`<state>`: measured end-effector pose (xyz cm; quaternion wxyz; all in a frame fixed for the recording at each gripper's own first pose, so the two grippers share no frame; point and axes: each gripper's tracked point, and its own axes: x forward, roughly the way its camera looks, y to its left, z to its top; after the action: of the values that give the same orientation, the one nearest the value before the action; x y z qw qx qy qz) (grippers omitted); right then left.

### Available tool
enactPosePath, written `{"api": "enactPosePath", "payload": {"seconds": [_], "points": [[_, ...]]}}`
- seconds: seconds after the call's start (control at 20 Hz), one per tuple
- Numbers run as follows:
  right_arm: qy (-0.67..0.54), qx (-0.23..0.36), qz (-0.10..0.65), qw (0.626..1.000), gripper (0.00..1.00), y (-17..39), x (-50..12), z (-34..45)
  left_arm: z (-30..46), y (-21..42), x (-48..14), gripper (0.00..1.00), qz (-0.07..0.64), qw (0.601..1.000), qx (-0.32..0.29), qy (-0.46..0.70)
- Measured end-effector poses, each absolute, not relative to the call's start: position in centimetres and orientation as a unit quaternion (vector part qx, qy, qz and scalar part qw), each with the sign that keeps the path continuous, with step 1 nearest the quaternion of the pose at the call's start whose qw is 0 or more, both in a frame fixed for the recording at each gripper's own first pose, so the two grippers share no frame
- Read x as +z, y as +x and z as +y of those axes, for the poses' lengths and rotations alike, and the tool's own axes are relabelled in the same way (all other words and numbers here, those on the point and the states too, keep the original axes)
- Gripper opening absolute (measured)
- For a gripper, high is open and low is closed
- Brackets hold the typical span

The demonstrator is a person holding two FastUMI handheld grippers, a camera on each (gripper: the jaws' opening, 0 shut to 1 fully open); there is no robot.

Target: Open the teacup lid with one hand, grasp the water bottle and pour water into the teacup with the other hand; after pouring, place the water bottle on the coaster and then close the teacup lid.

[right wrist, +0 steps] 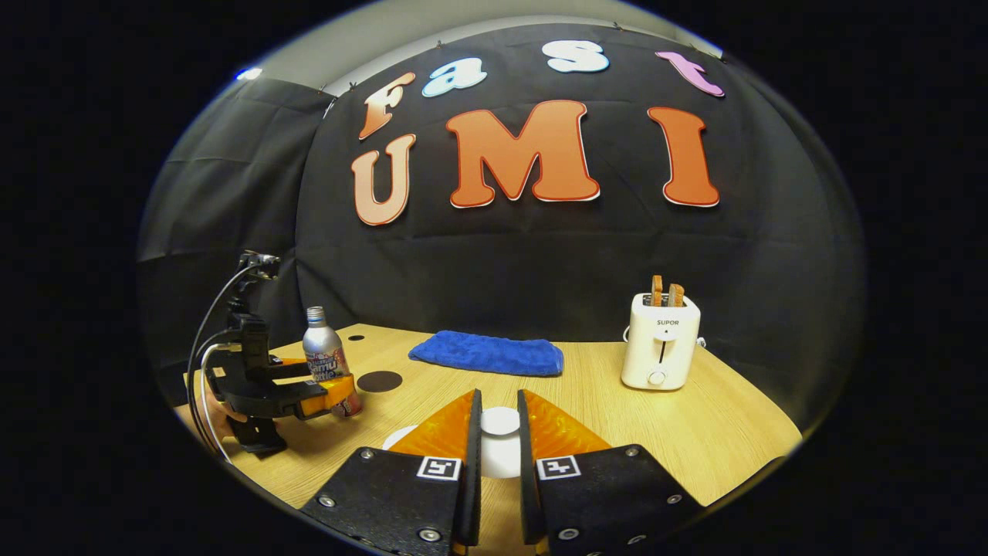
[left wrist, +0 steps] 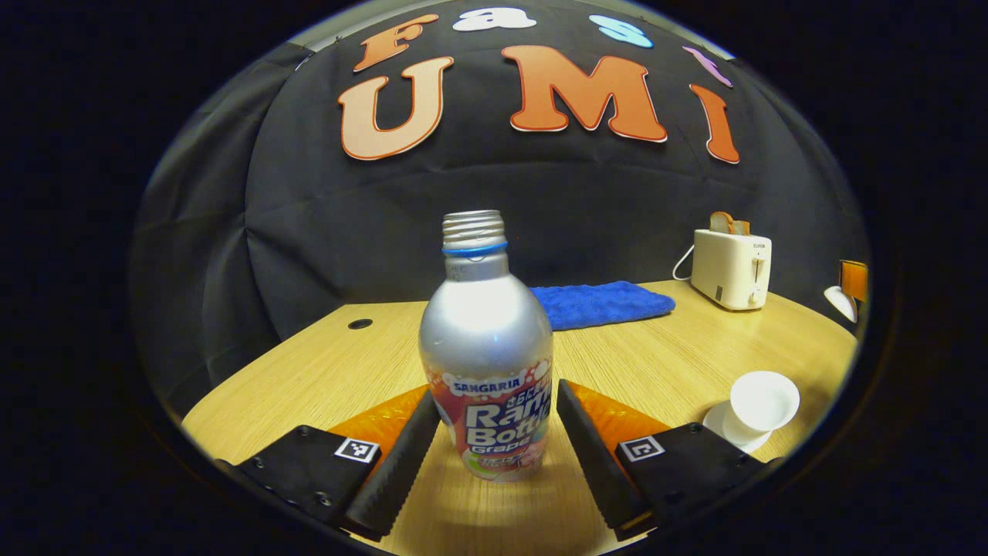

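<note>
Left tool (left wrist: 494,455) level, straddling upright water bottle (left wrist: 486,347), right tool (right wrist: 498,455) around teacup lid (right wrist: 500,421)

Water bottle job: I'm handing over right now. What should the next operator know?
Left tool: fingers flank the water bottle, which stands uncapped on the table; grip unclear.
Right tool: fingers narrow, teacup lid seen in the gap; grip unclear.
Coaster: bare, beside the bottle.
Done: nothing evident.
Left: lift lid, pour, bottle onto coaster, close lid.
</note>
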<state>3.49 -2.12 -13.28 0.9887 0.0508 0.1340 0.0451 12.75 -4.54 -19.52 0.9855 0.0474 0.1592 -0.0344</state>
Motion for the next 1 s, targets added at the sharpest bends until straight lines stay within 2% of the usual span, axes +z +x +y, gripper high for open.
{"api": "enactPosePath", "payload": {"seconds": [0.05, 0.1, 0.15, 0.2, 0.25, 0.3, 0.6, 0.75, 0.85, 0.95, 1.0], "points": [[0.049, 0.045, 0.134, 0.989, 0.22, 3.4, -13.3, -2.2, -4.7, 13.0, -19.2, 0.95, 0.154, 0.986, -0.036, 0.045], [0.048, 0.046, 0.134, 0.989, 0.22, 3.5, -13.3, -2.3, -4.8, 13.1, -19.5, 0.85, 0.154, 0.986, -0.038, 0.044], [0.047, 0.044, 0.134, 0.989, 0.22, 3.5, -13.3, -2.3, -4.9, 13.2, -19.4, 0.88, 0.153, 0.987, -0.038, 0.042], [0.048, 0.046, 0.135, 0.989, 0.22, 3.4, -13.3, -2.4, -5.0, 13.2, -19.4, 0.83, 0.154, 0.986, -0.037, 0.043], [0.048, 0.044, 0.135, 0.989, 0.22, 3.4, -13.4, -2.5, -5.1, 13.2, -19.4, 0.86, 0.156, 0.986, -0.039, 0.047], [0.047, 0.046, 0.135, 0.989, 0.22, 3.4, -13.3, -2.5, -5.1, 13.0, -19.1, 0.82, 0.155, 0.986, -0.038, 0.053], [0.047, 0.047, 0.126, 0.990, 0.22, 2.9, -12.6, -2.8, -3.4, 12.4, -16.3, 0.86, 0.140, 0.979, -0.020, 0.150], [0.049, 0.046, 0.121, 0.990, 0.22, 2.5, -12.2, -3.2, -2.9, 11.8, -15.1, 0.82, 0.129, 0.968, -0.014, 0.213], [0.049, 0.041, 0.119, 0.991, 0.22, 2.2, -12.0, -3.7, -2.5, 11.3, -14.5, 0.85, 0.122, 0.960, -0.012, 0.253], [0.050, 0.038, 0.118, 0.991, 0.22, 1.8, -11.8, -4.1, -2.7, 11.0, -13.8, 0.82, 0.114, 0.951, -0.014, 0.287], [0.050, 0.037, 0.116, 0.991, 0.22, 1.7, -11.7, -4.3, -2.8, 10.9, -13.6, 0.86, 0.109, 0.946, -0.016, 0.304]]}}
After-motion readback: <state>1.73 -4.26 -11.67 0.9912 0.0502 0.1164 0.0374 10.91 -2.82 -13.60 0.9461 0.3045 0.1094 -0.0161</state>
